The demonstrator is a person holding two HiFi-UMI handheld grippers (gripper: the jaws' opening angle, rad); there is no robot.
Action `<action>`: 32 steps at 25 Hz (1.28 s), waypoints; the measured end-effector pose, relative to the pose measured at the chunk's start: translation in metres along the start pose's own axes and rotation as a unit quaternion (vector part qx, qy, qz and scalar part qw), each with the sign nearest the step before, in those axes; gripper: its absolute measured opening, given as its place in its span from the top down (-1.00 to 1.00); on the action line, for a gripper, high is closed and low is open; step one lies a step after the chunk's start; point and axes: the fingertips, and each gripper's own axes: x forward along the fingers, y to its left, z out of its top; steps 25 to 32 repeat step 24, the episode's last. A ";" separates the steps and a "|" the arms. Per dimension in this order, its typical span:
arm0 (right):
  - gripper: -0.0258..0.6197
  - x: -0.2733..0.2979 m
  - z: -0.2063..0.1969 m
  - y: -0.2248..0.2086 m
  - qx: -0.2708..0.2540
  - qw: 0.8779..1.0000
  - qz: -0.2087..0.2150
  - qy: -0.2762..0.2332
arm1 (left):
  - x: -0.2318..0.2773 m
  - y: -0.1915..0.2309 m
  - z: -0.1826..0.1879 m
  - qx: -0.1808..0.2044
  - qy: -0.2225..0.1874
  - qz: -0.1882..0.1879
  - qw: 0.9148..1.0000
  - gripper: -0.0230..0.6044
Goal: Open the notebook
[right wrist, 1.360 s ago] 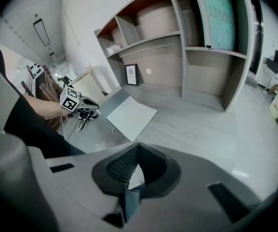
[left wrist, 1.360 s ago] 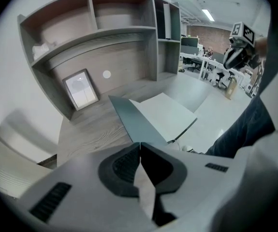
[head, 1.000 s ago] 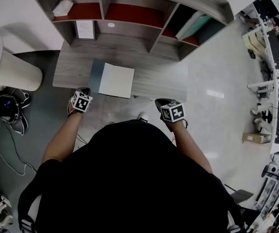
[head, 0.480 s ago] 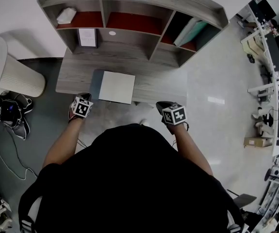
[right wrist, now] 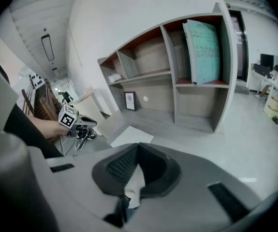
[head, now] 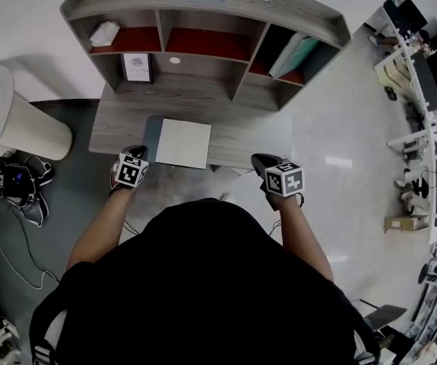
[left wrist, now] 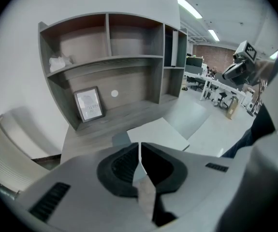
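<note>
notebook (head: 182,143) flat on bench (head: 119,124), white face up | left gripper (left wrist: 139,149), right gripper (right wrist: 138,149): fingers closed, empty, off it | opened or not: unclear, next move unsettled

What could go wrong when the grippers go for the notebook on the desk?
1. The notebook lies right by the desk's front edge, so a push could slide it off.
2. The left gripper and right gripper both have their fingers together; unless they open first, they would probably just shove the notebook.
</note>
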 end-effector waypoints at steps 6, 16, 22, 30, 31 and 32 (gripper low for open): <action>0.92 -0.024 0.038 0.007 0.002 0.999 0.000 -0.048 | -0.010 -0.007 0.030 -0.003 -0.030 -0.014 0.999 0.87; 0.92 -0.038 0.061 0.024 -0.012 0.997 -0.004 -0.078 | -0.024 -0.018 0.048 0.016 -0.048 -0.028 0.998 0.87; 0.92 -0.036 0.053 0.028 -0.012 0.997 -0.017 -0.079 | -0.029 -0.017 0.045 0.025 -0.050 -0.031 0.998 0.87; 0.92 -0.035 0.051 0.029 -0.013 0.996 -0.022 -0.080 | -0.030 -0.015 0.041 0.025 -0.048 -0.030 0.998 0.87; 0.92 -0.035 0.051 0.029 -0.013 0.996 -0.022 -0.080 | -0.030 -0.015 0.041 0.025 -0.048 -0.030 0.998 0.87; 0.92 -0.035 0.051 0.029 -0.013 0.996 -0.022 -0.080 | -0.030 -0.015 0.041 0.025 -0.048 -0.030 0.998 0.87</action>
